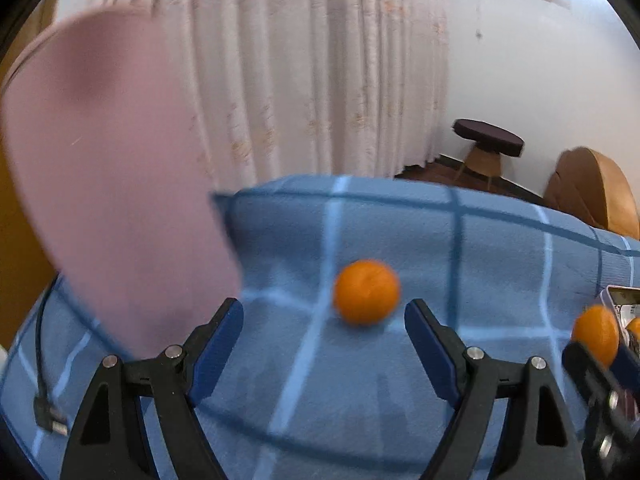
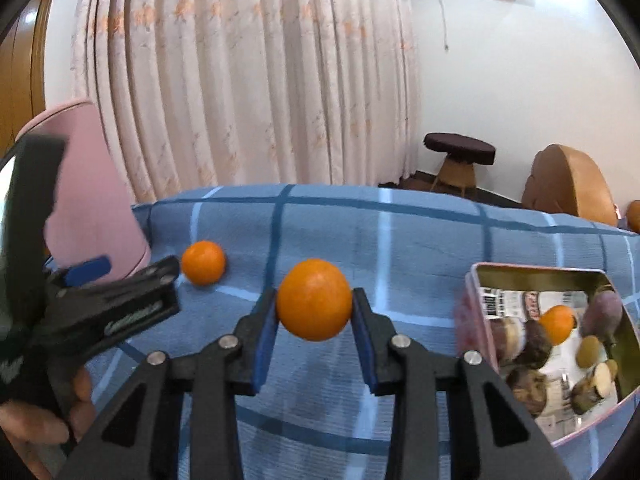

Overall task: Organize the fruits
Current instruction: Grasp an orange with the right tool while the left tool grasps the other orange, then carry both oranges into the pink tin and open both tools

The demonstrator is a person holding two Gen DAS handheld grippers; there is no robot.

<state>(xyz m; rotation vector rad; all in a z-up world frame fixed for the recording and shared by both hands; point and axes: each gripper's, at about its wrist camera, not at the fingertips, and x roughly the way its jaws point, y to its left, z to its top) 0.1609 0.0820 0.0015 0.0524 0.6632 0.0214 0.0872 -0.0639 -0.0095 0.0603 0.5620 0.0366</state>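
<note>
Right gripper [image 2: 314, 312] jaws clamped on orange [image 2: 314, 300]; left gripper [image 1: 324, 320] jaws wide, loose orange [image 1: 366, 292] ahead, mid-cloth [image 1: 500, 280].

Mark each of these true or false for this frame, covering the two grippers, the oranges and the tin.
1. The right gripper is clamped on an orange. True.
2. The left gripper also holds an orange. False: its jaws stand open, and the loose orange lies on the blue checked cloth just ahead of them.
3. The metal tin is empty. False: it holds an orange-coloured fruit among other items.
4. The tin sits to the right of the held orange in the right wrist view. True.
5. The cloth is red. False: it is blue with lighter and darker stripes.
</note>
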